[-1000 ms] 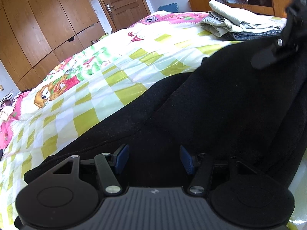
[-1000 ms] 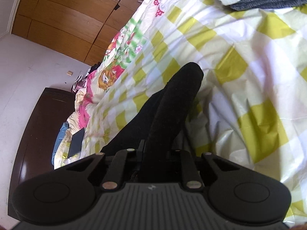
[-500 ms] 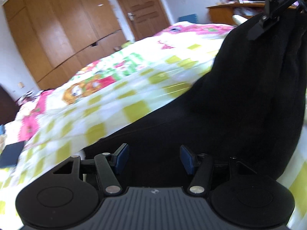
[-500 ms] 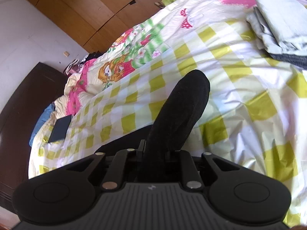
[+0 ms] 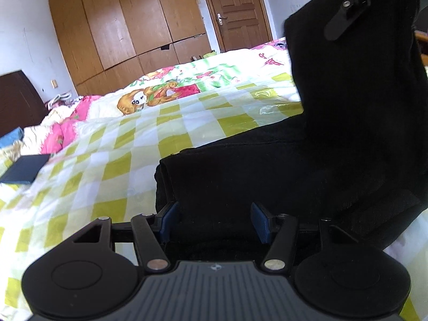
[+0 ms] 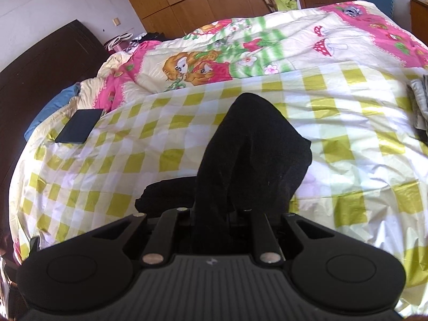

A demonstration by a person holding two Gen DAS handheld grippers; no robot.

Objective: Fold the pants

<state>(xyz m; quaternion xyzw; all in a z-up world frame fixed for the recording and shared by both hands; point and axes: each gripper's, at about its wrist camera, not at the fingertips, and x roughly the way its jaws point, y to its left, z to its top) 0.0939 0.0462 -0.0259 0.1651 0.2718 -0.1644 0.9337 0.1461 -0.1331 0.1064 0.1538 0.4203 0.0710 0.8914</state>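
Nearest in the right wrist view, right gripper (image 6: 214,214) with jaws pinching one end of the black, soft-knit pants (image 6: 251,155), lifted clear of the yellow-and-white checked plastic sheet (image 6: 361,139) over the bed, the rest trailing down onto that sheet. Lower on the same pants, left gripper (image 5: 214,222) with blue pads (image 5: 260,226) spread either side of the flat-lying part, whether pressing on the cloth impossible to tell. Judged mid-fold: next, carrying the raised end over the flat part and laying it down edge to edge, well short of the dark flat rectangular case (image 6: 79,129) farther along the sheet.
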